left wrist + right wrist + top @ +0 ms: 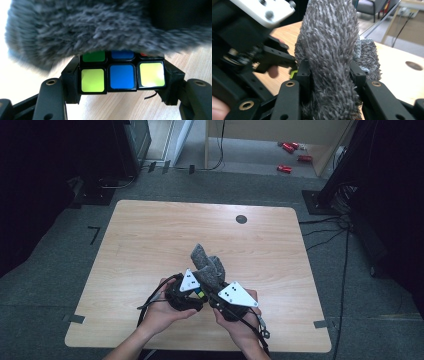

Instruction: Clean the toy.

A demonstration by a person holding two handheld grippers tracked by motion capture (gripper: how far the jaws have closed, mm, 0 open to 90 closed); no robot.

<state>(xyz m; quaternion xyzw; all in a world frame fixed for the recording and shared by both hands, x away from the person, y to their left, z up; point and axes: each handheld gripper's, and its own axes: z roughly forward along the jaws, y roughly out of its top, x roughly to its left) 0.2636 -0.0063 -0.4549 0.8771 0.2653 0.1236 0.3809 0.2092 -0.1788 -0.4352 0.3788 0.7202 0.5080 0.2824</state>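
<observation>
High view: I work at a pale wooden table point(150, 240) with rounded corners, set on grey carpet point(50, 285) in a dim room. My left gripper point(186, 296) and right gripper point(231, 302) meet just below the centre of the frame, near the table's front edge. A dark round grommet point(241, 219) sits near the table's far edge, upper centre. Red objects point(291, 155) lie on the floor at the upper right, beside a light wooden frame point(320, 150), and black cables point(335, 230) trail along the right side.

Left gripper view: my jaws are clamped on a colour cube point(122, 75) at lower centre, its green, blue and yellow tiles facing the camera, with a grey fluffy cloth point(95, 27) draped across its top.

Right gripper view: my jaws grip that cloth point(329, 57) from both sides at centre frame, the pile standing upright between them.
</observation>
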